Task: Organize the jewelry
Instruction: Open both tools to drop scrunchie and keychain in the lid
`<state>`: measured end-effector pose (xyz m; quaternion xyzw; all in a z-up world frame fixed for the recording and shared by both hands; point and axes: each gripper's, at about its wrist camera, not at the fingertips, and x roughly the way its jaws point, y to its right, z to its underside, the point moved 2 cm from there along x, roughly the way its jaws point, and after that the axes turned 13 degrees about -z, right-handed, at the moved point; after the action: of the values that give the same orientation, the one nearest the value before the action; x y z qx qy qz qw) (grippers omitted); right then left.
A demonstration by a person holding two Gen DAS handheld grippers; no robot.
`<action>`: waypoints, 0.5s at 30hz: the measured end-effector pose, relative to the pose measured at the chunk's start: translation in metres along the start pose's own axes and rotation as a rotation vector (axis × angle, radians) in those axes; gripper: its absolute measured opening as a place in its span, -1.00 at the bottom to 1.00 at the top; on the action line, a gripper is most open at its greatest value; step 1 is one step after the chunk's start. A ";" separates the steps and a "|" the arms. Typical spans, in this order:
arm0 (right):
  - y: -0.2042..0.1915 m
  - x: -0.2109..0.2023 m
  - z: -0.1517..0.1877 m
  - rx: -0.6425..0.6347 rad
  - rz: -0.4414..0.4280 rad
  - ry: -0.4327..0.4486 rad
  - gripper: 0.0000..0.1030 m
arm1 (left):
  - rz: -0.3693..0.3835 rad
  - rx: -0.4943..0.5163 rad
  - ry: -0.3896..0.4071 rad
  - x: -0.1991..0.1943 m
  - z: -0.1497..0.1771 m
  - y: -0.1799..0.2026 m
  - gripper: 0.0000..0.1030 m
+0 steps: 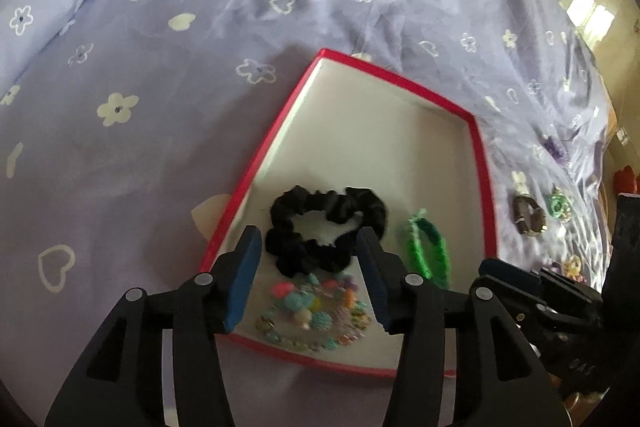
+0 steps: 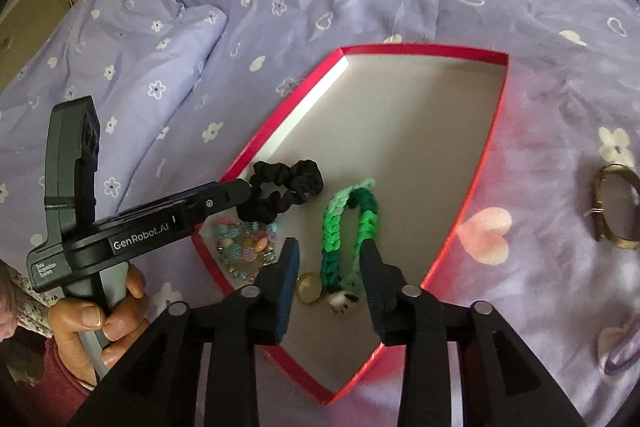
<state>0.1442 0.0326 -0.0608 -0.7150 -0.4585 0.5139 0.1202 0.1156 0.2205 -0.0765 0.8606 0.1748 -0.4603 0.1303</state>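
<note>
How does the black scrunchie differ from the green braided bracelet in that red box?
The black scrunchie is plain ruffled fabric, one colour; the green braided bracelet is woven in light and dark green bands. The scrunchie lies crumpled and curled; the bracelet lies as a long narrow loop. Both rest inside the red-rimmed box, untouched by either gripper.

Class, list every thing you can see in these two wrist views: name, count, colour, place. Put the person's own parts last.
Tray: one, red rim, on bedspread.
Scrunchie: one, black, in tray.
Woven bracelet: one, green, in tray.
Bead bracelet: one, multicoloured, in tray.
Ring: one, gold, in tray.
Bangle: one, brownish, on bedspread beside tray.
Bedspread: one, lilac, flowered.
Left gripper: open.
Right gripper: open.
Hand: one, holding left gripper.
</note>
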 end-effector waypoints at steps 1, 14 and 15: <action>-0.001 -0.005 0.000 -0.001 -0.002 0.011 -0.20 | 0.006 0.003 0.007 -0.005 0.001 0.003 -0.05; 0.033 -0.094 0.023 0.071 0.063 0.142 -0.17 | 0.077 0.084 0.022 -0.035 0.015 0.062 -0.01; 0.037 -0.099 0.025 0.079 0.070 0.148 -0.17 | 0.081 0.093 0.021 -0.036 0.017 0.067 -0.01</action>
<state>0.1380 -0.0725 -0.0342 -0.7612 -0.4025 0.4814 0.1638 0.1130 0.1467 -0.0514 0.8768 0.1195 -0.4533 0.1069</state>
